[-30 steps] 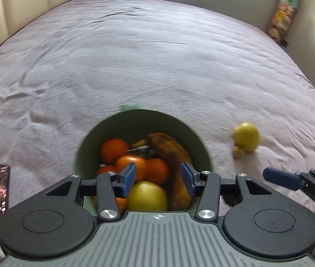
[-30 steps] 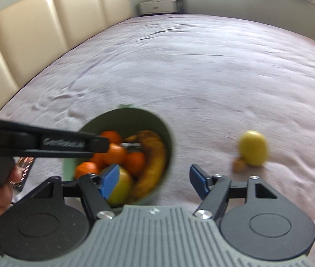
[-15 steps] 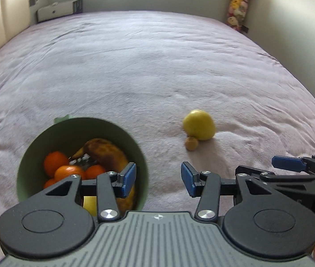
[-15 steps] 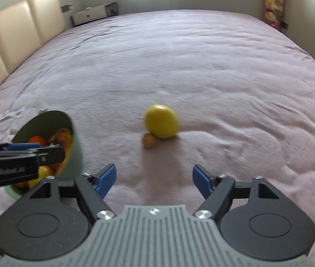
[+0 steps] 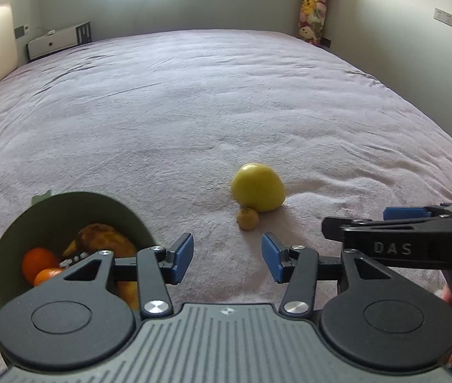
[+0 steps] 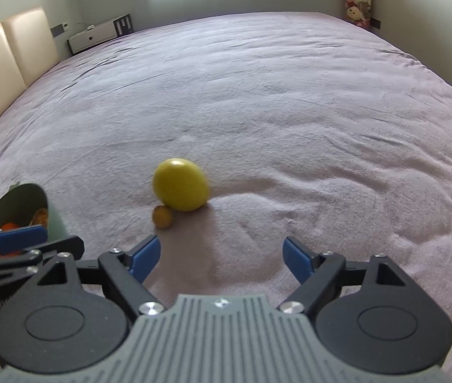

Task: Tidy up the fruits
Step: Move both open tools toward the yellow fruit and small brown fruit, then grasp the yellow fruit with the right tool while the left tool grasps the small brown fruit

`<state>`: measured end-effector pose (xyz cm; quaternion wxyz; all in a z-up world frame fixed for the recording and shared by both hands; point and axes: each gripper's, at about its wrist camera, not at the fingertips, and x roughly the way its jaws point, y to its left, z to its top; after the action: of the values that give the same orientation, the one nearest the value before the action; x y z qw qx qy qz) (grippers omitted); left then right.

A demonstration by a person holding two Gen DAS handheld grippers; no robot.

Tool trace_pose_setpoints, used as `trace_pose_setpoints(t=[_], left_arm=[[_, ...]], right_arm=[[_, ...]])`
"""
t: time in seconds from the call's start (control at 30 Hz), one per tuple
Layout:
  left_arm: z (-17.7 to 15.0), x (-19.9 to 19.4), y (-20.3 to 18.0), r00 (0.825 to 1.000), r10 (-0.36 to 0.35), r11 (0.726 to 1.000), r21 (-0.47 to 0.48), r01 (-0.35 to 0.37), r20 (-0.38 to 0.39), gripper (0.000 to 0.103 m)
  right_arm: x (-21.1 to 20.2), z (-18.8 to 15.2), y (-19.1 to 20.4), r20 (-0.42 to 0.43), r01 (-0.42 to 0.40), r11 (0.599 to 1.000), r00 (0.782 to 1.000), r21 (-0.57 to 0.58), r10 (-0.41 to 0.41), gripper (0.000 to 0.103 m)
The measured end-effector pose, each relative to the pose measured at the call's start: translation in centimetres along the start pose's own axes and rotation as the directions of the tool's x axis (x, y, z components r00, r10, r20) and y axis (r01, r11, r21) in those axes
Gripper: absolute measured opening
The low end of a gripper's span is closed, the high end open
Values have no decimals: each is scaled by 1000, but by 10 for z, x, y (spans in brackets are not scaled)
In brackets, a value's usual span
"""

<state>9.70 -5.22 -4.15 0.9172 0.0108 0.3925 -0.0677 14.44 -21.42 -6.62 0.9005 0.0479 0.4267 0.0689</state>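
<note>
A large yellow fruit (image 5: 257, 187) (image 6: 181, 189) lies on the mauve bedspread (image 5: 194, 102) with a small brownish-yellow fruit (image 5: 247, 218) (image 6: 162, 217) touching its near side. A green bowl (image 5: 15, 223) (image 6: 18, 201) at the left holds oranges (image 5: 39, 263) and a browned banana (image 5: 101, 239). My left gripper (image 5: 227, 260) hovers just short of the small fruit, its jaws opening with nothing between them. My right gripper (image 6: 221, 257) hangs short of both fruits and a little to their right, jaws also opening, empty. Each gripper shows at the edge of the other's view.
A padded cream headboard (image 6: 9, 63) runs along the left. A low white cabinet (image 5: 55, 42) stands past the bed's far corner. Stuffed toys (image 5: 313, 16) hang at the far right corner. The bedspread stretches bare beyond the fruits.
Both grippers swung right, from over the bowl toward the two loose fruits, and sank closer to the bed. The right gripper's jaws spread wider. The bowl slid to the left of both views.
</note>
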Motion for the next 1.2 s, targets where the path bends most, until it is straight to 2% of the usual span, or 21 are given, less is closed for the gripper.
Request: trace_pose_setpoints(t=[0.17,0.33,0.43,0.57,0.7,0.9,1.2], left_arm=[[-3,12,-7,1000,16,999,34,-17,23,58],[-7,24,-9,999,27,999,39,-29,33,59],[-6,33,-14,999,35,998,58,-37,34,59],[-5,45,-20,999,26,997,66,-29,38,59],[-3,62,-23,999,22,998,51,-24,27,59],[-2,93,-29,999,37,998,49,-37,2,44],[-3,110,-29,999,24,999,37,-23,-34,41]], right_arm=[[10,4,-2,20,-2,1000,1000,8,2,82],[21,10,-11,33,-84,993,996,85,81,83],[27,12,-9,37,-114,990,993,85,111,82],[39,18,-7,39,-123,988,992,95,120,76],[48,23,-14,49,-121,983,992,142,115,75],[61,23,-27,45,-98,977,995,191,92,75],[76,23,-27,28,-104,974,995,200,100,75]])
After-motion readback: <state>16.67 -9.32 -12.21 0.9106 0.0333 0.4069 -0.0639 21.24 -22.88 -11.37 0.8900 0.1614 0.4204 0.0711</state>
